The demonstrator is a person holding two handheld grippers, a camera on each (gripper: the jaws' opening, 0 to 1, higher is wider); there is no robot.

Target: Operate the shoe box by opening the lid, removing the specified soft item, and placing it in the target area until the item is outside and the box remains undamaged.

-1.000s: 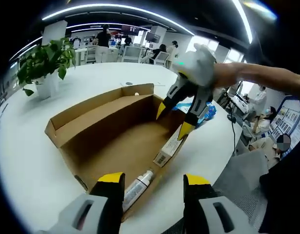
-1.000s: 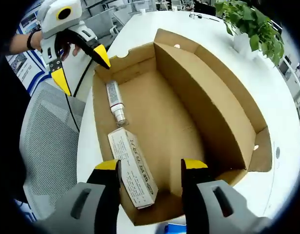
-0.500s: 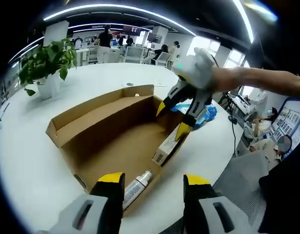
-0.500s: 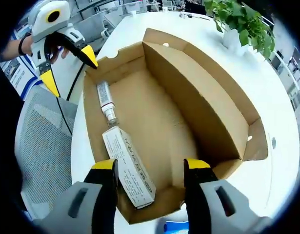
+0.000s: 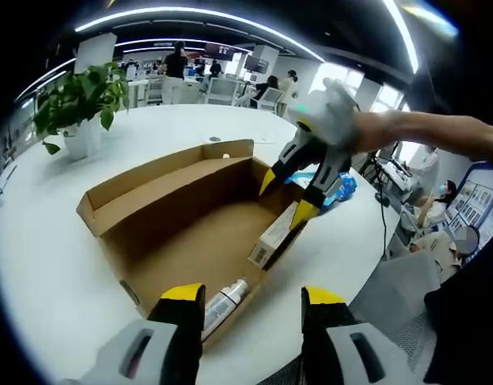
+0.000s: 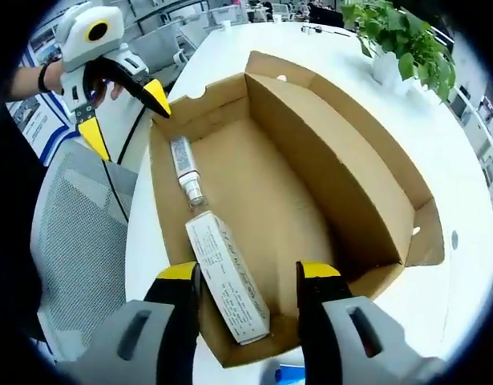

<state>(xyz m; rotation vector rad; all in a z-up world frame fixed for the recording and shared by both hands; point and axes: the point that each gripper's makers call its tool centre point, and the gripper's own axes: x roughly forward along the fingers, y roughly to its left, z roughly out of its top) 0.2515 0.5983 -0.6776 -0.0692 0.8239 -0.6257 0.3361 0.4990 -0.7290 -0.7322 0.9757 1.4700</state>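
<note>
Box point(image 6: 310, 200) open; both tongs, left point(image 5: 250, 301) and right point(image 6: 248, 277), gape empty. Tube point(image 6: 186, 170) by the near wall looks soft, light: pinch mid-body.

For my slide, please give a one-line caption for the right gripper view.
Open right gripper above an open cardboard box holding a tube and a white carton.

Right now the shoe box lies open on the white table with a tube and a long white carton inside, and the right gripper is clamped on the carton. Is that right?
Not quite. In the right gripper view the right gripper is open above the carton, gripping nothing. The shoe box is open on the table, tube and carton inside.
</note>
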